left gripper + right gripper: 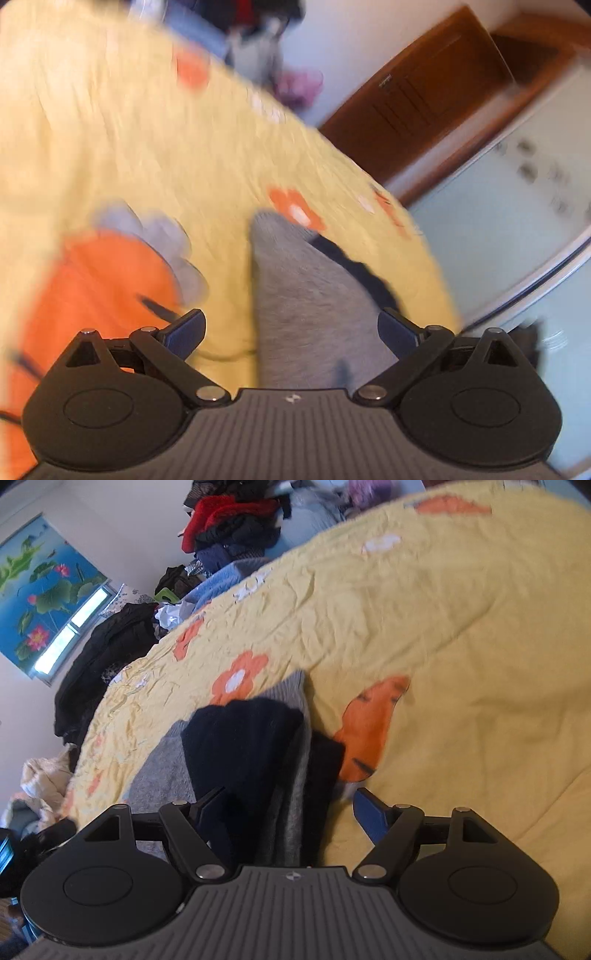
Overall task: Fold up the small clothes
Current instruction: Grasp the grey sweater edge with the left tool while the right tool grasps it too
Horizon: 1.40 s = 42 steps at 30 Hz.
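A soft grey knitted garment with navy-black parts (243,760) lies folded in a long strip on the crinkled yellow quilt with orange flowers (406,609) covering the bed, its long axis running straight away from both grippers. The left gripper (291,332) and right gripper (284,808) straddle its near end, fingers spread, gripping nothing. Neither looks clearly nearer.

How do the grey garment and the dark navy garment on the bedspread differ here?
The grey garment lies underneath and spreads wider; the dark navy garment lies on top of it and covers less. The grey garment looks light and fuzzy; the dark navy garment is near black, its texture hard to read. Both rest on the yellow flowered bedspread, ungripped.
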Each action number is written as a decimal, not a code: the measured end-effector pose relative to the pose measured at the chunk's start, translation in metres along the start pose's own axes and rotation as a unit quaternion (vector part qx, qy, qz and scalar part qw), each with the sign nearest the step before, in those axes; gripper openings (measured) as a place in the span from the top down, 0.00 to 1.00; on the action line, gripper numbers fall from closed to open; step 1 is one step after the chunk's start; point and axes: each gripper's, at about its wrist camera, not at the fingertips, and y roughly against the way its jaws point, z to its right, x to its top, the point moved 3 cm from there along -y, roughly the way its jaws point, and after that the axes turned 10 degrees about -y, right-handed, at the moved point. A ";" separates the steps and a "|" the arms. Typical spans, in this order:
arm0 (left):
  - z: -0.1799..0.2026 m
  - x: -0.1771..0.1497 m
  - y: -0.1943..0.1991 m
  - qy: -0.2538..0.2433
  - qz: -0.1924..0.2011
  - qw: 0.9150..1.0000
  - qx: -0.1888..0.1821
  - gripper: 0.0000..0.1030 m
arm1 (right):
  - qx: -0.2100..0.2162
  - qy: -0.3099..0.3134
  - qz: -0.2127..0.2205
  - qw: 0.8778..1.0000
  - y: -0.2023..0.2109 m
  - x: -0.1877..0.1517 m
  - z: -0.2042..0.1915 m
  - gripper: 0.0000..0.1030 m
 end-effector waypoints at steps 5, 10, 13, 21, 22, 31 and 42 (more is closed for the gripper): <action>0.000 -0.008 -0.038 0.017 -0.039 0.999 -0.004 0.22 | 0.049 -0.019 -0.014 0.999 -0.008 -0.014 -0.007 0.31; 0.017 0.002 -0.054 -0.040 -0.063 0.997 0.036 0.63 | 0.037 -0.001 -0.010 0.999 -0.011 -0.027 -0.020 0.68; 0.023 0.011 -0.034 -0.074 -0.046 0.995 0.050 0.66 | 0.050 0.008 -0.003 0.999 -0.006 -0.026 -0.038 0.70; -0.018 0.038 -0.013 -0.100 -0.054 0.986 0.121 0.59 | 0.085 0.013 -0.030 0.996 -0.059 -0.020 -0.083 0.65; -0.027 0.037 -0.011 -0.080 -0.061 0.987 0.123 0.52 | 0.067 -0.001 -0.035 0.997 -0.069 -0.020 -0.079 0.60; -0.032 -0.015 0.050 -0.048 -0.049 0.996 0.054 0.23 | 0.078 -0.005 -0.031 0.996 -0.014 -0.053 -0.057 0.30; -0.019 -0.026 0.052 -0.093 -0.099 0.988 0.079 0.85 | 0.073 0.038 -0.080 0.993 -0.007 -0.097 -0.062 0.72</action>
